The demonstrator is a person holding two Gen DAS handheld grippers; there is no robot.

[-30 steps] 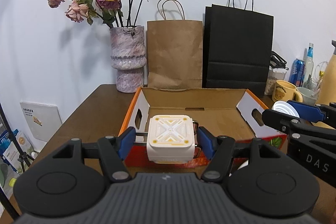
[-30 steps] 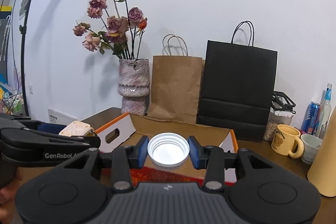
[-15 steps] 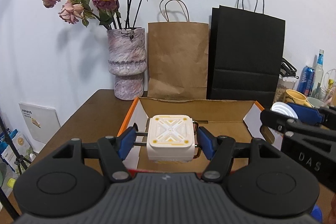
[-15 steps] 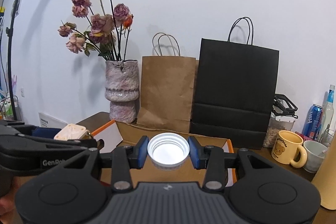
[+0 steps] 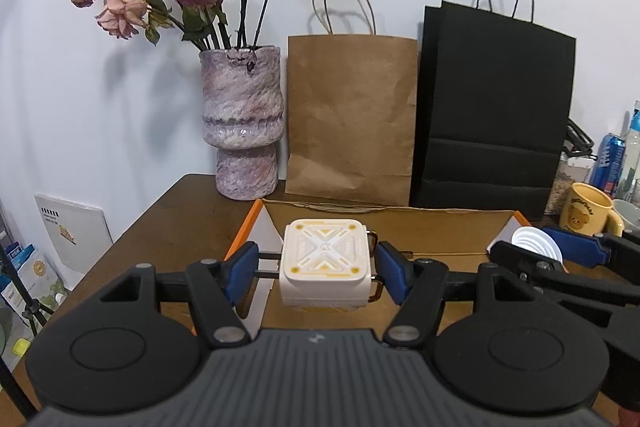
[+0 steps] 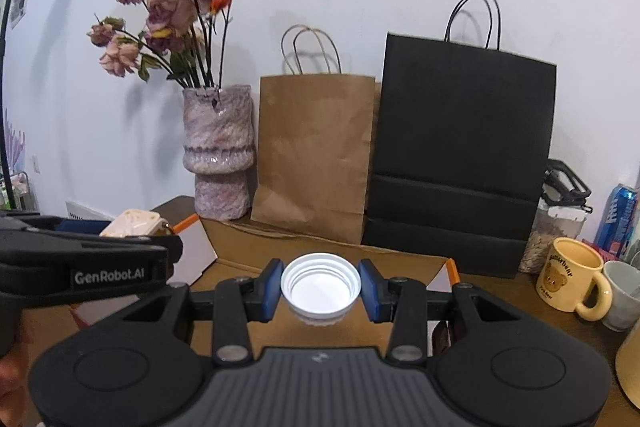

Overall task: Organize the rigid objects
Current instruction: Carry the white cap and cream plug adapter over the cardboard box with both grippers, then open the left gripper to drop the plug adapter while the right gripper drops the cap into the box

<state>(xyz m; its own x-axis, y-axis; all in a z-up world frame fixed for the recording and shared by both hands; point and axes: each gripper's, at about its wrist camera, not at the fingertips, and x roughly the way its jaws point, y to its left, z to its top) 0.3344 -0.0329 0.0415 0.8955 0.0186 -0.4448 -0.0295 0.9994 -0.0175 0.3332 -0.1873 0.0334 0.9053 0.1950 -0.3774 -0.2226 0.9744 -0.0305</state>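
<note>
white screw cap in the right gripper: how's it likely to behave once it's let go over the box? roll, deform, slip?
The white cap looks like thin hard plastic, so probably stiff and light. It sits open side up in the right gripper, pinched only at its round rim, so it could slip or pivot. Dropped flat into the cardboard box it likely settles; on edge it may roll.

My right gripper point(image 6: 321, 291) clamps a white threaded lid point(image 6: 321, 289) between its blue pads, open side up, above the open cardboard box point(image 6: 328, 253). To its left, my left gripper point(image 6: 86, 261) (branded GenRobot.AI) carries a cream square case point(image 6: 134, 223). Beyond the box stand a vase of dried roses point(image 6: 218, 151), a brown paper bag point(image 6: 316, 155) and a black bag point(image 6: 460, 155). A yellow bear mug point(image 6: 572, 277) sits to the right.
</note>
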